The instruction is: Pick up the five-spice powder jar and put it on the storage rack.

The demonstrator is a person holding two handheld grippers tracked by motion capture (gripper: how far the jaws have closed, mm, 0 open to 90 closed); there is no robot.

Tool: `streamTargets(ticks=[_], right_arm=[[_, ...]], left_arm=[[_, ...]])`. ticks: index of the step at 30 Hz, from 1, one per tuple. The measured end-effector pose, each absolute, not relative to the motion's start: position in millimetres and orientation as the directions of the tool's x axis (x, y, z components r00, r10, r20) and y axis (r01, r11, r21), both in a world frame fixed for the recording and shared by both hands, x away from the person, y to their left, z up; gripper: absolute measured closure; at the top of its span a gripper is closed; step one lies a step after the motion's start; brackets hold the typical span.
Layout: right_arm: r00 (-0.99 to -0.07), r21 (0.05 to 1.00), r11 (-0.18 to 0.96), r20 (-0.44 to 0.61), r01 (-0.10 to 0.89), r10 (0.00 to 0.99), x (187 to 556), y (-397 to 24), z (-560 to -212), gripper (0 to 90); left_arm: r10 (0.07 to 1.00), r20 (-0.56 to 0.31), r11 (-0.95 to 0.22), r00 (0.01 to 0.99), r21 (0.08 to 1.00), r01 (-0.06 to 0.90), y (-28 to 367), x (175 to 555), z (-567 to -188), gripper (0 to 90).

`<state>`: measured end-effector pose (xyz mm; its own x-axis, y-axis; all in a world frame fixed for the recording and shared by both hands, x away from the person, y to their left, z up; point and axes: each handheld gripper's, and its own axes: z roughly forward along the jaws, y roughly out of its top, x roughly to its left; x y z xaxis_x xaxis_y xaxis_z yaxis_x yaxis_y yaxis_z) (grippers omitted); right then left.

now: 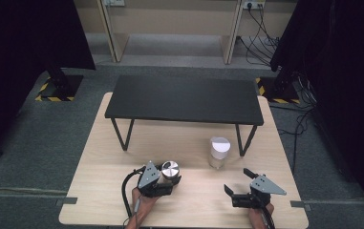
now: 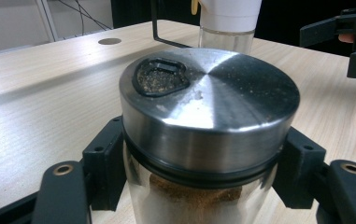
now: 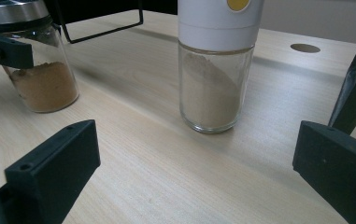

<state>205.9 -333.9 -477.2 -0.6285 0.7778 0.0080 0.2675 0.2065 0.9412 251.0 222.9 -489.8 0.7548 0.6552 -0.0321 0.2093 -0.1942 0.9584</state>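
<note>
The left gripper (image 1: 166,180) is clamped on the steel-lidded spice jar (image 2: 208,121), just under its lid, near the table's (image 1: 103,191) front edge. The right gripper (image 1: 239,183) waits, jaws spread, facing the white-capped jar (image 3: 215,70). Grasp made; next likely a steady, upright lift

Between left claw (image 2: 199,186) pads: jar (image 2: 203,205), clear glossy glass, brushed steel lid (image 2: 213,107) dusted with powder, black rubbery ring. Ahead of right claw (image 3: 189,182): grinder (image 3: 215,88), smooth glass, white glossy plastic top. Claws matt black plastic. Table (image 3: 157,177) pale wood-grain, matt.
</note>
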Motion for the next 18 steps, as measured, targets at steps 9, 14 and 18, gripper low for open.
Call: streamTargets(ticks=[9, 14, 18], right_arm=[[-0.627, 0.942, 0.204, 0.009, 0.267, 0.779, 205.7, -334.1, -477.3, 0.6], [-0.628, 0.942, 0.204, 0.009, 0.267, 0.778, 205.7, -334.1, -477.4, 0.6], [-0.627, 0.942, 0.204, 0.009, 0.267, 0.779, 205.7, -334.1, -477.4, 0.6]], left_arm=[[0.651, -0.049, -0.172, 0.757, 0.962, 0.211, 227.6, 250.2, -486.6, 31.1], [0.648, -0.046, -0.173, 0.760, 0.963, 0.206, 230.0, 249.5, -477.7, 31.1], [0.644, -0.044, -0.175, 0.764, 0.963, 0.203, 232.1, 250.6, -469.0, 31.1]])
